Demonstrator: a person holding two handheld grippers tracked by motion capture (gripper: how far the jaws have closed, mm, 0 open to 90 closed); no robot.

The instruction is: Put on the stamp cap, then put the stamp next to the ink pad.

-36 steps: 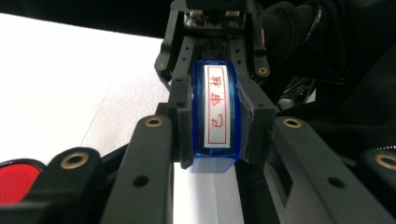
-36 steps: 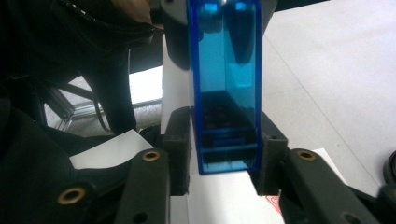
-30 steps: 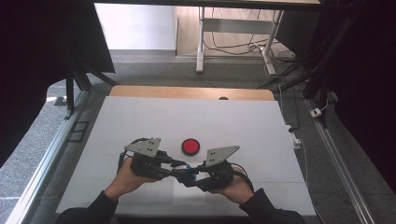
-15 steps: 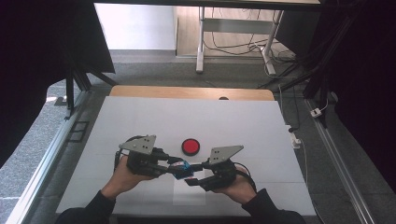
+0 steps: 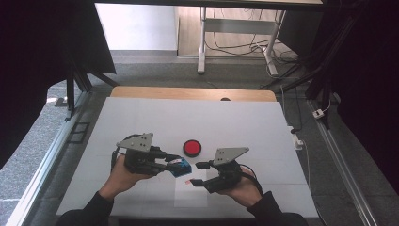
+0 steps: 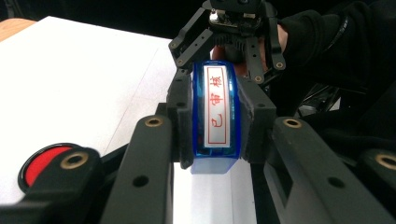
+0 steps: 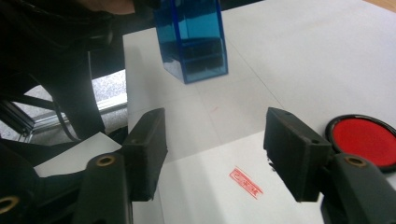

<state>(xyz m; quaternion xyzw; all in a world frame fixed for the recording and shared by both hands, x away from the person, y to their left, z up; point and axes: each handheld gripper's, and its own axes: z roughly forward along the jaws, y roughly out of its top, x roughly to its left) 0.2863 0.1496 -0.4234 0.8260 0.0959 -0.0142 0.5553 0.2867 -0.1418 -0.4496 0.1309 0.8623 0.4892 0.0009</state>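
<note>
Left hand-held gripper pinched a translucent blue plastic rectangular stamp, lifted off the counter. Right hand-held gripper jaws spread, empty, above a white paper sheet. A red stamped mark lay between them, so stamping looked done; round red ink pad beside its right jaw. Putting the stamp down seemed left.

**Camera setup: one fixed, two on the tongs**

High view: fixed above the person's side, facing forward and down; takes in the whole white surface from far off. Left gripper view: rides the left tongs, close range, looking across at the right tongs. Right gripper view: rides the right tongs, low over the surface, close. All three share the red ink pad and blue stamp.
</note>
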